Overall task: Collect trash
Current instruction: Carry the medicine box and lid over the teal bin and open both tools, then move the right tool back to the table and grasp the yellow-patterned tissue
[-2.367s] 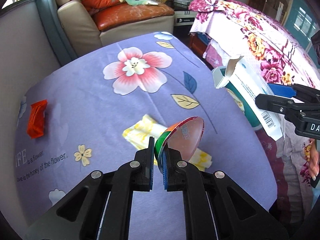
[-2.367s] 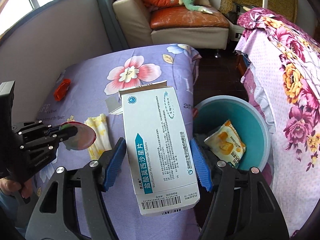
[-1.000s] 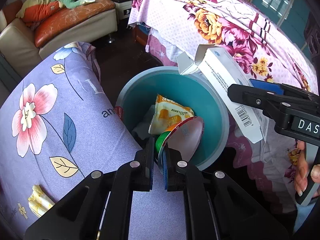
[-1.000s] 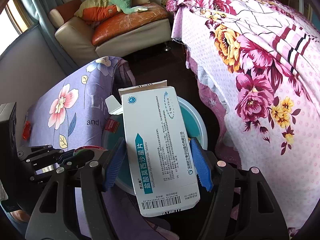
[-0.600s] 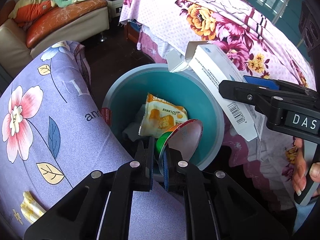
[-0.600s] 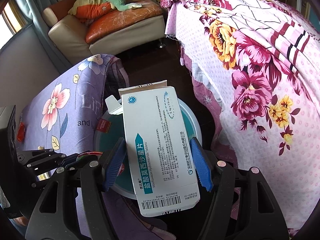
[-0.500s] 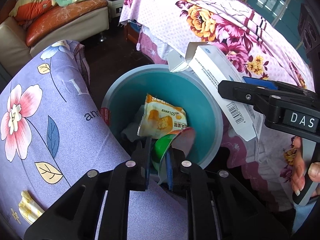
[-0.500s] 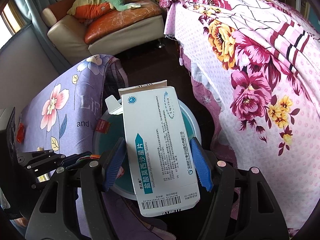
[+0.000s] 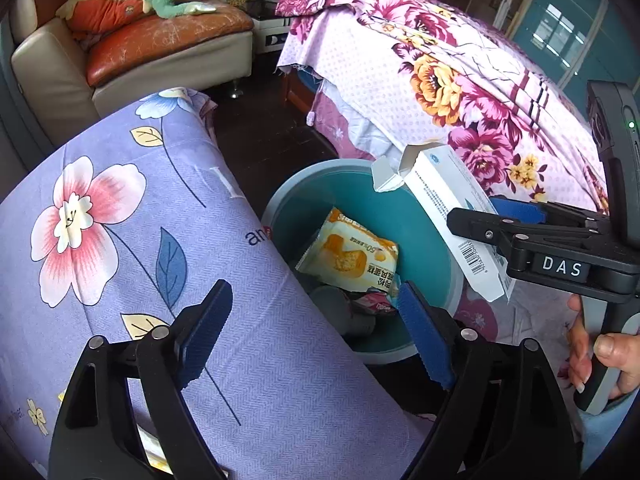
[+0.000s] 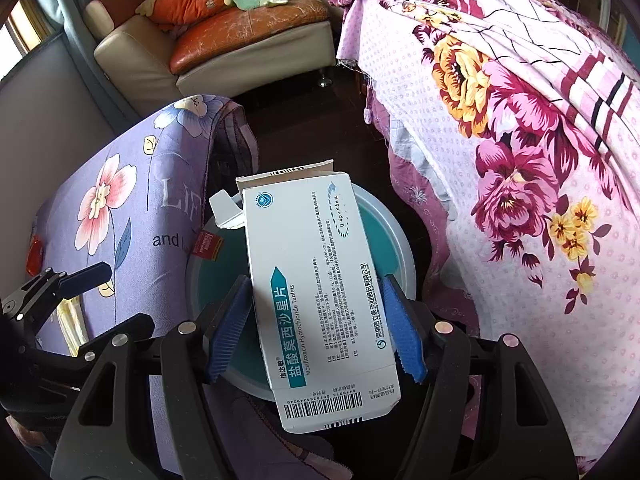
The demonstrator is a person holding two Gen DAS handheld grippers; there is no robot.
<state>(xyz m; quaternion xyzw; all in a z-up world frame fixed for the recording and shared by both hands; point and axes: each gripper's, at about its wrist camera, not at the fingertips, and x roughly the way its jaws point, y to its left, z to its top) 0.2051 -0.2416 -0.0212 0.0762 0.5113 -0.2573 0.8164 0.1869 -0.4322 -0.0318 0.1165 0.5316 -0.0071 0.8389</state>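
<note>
A teal trash bin (image 9: 432, 240) stands on the floor beside the table; it also shows in the right wrist view (image 10: 396, 232). Inside lie a yellow snack packet (image 9: 352, 252) and other wrappers. My left gripper (image 9: 312, 324) is open and empty above the bin's near edge. My right gripper (image 10: 316, 328) is shut on a white medicine box (image 10: 316, 292) and holds it over the bin; the box also shows in the left wrist view (image 9: 452, 220). The lid that I held is out of sight.
The table with a purple flowered cloth (image 9: 120, 240) lies to the left of the bin. A red wrapper (image 10: 34, 256) and a yellow wrapper (image 10: 72, 320) lie on it. A bed with a floral cover (image 9: 460, 80) is to the right. A sofa (image 9: 140, 40) stands behind.
My left gripper has opened over the bin and the lid has dropped out of it. The right gripper still holds the box over the bin.
</note>
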